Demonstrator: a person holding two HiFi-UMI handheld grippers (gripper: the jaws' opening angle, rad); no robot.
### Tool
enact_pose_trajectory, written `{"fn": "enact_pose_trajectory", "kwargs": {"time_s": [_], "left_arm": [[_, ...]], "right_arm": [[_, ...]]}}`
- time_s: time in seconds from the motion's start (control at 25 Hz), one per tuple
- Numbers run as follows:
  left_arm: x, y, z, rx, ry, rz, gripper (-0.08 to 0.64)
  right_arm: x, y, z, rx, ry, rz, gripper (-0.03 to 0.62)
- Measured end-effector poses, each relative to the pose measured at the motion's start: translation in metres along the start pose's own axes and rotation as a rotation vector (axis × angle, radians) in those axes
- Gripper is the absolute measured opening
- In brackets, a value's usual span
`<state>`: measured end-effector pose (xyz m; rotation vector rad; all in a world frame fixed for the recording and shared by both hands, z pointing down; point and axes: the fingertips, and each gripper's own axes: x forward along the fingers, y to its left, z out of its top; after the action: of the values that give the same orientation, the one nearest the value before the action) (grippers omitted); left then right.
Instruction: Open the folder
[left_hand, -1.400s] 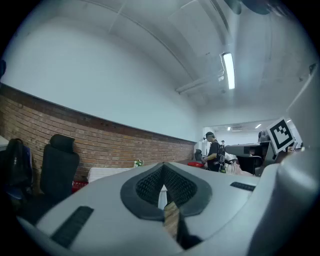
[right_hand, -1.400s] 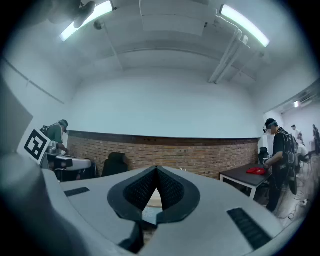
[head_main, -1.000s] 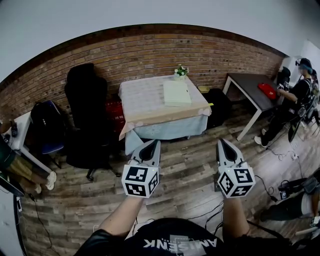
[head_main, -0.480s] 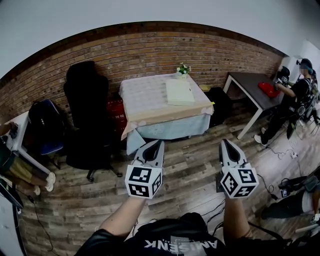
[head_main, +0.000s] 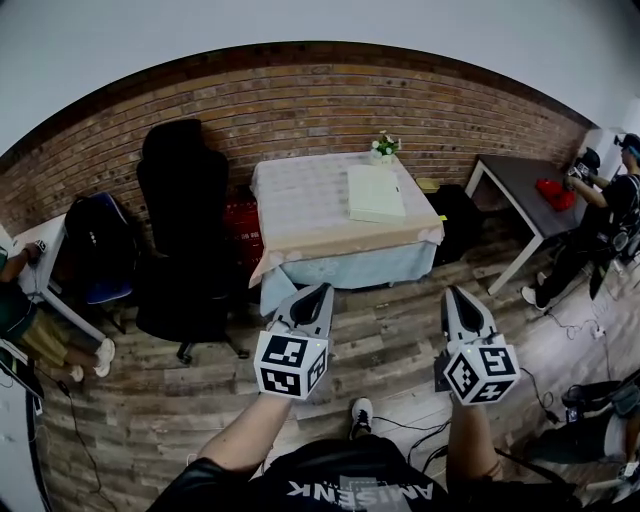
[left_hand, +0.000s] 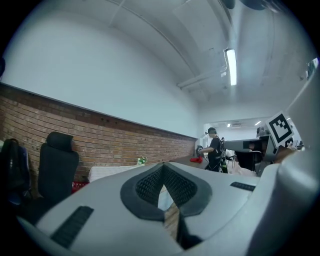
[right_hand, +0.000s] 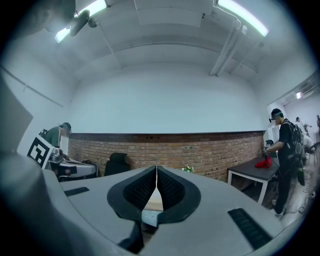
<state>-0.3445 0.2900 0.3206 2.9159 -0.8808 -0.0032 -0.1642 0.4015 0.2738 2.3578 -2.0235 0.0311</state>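
Two grippers: both are held level and side by side above the plank floor (head_main: 385, 335), pointed toward the table (head_main: 300, 200) and well apart from it.
Left gripper (head_main: 321, 292): its jaws are closed tip to tip. Nothing is held between the pads and nothing is touched.
Right gripper (head_main: 451, 294): its jaws are brought together, with only a hairline seam seen between the pads. Nothing is gripped.
Folder (head_main: 375, 193): pale green and closed, it is laid flat on the right half of the table top, set back from the near edge and well apart from both grippers.
Table edges: the top is covered by a pale cloth, which is draped over the near edge facing the grippers and droops lowest at the near left corner. The far edge is set against the brick wall (head_main: 300, 105).
Flower pot (head_main: 382, 147): a small one is placed at the far edge, just beyond the folder's far right corner.
Left of table: a red crate (head_main: 241, 222) is tucked just beside it. A black office chair (head_main: 183, 215) is placed next to that, and a dark backpack (head_main: 96, 250) farther left.
Right of table: a black bin (head_main: 461, 215) is set just beside it. Beyond that, a dark desk (head_main: 510, 180) is seen with a red item (head_main: 553, 192) on it and a person (head_main: 608, 215) at its far end.
Open room: a bare strip of floor is left between the gripper tips and the near table edge. Cables (head_main: 410, 428) are strewn on the floor nearer the wearer.
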Motion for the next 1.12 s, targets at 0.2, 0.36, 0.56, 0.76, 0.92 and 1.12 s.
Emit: {"fn": "enact_pose_trajectory", "kwargs": {"time_s": [0.2, 0.36, 0.56, 0.76, 0.92, 1.12], "left_arm": [[0.049, 0.004, 0.011, 0.018, 0.002, 0.023, 0.012], [0.088, 0.004, 0.012, 0.023, 0.009, 0.038, 0.012], [0.128, -0.001, 0.014, 0.030, 0.019, 0.048, 0.012], [0.164, -0.001, 0.014, 0.030, 0.027, 0.085, 0.012], [0.198, -0.009, 0.018, 0.032, 0.018, 0.108, 0.012], [0.239, -0.017, 0.017, 0.035, 0.022, 0.105, 0.012]], "right_arm": [[0.040, -0.037, 0.010, 0.008, -0.010, 0.021, 0.041], [0.067, -0.067, 0.010, 0.008, -0.012, 0.037, 0.042], [0.093, -0.102, 0.010, 0.019, -0.009, 0.052, 0.042], [0.120, -0.132, 0.014, 0.020, -0.024, 0.081, 0.041], [0.136, -0.166, 0.017, 0.029, -0.035, 0.085, 0.041], [0.160, -0.201, 0.013, 0.041, -0.031, 0.092, 0.043]]}}
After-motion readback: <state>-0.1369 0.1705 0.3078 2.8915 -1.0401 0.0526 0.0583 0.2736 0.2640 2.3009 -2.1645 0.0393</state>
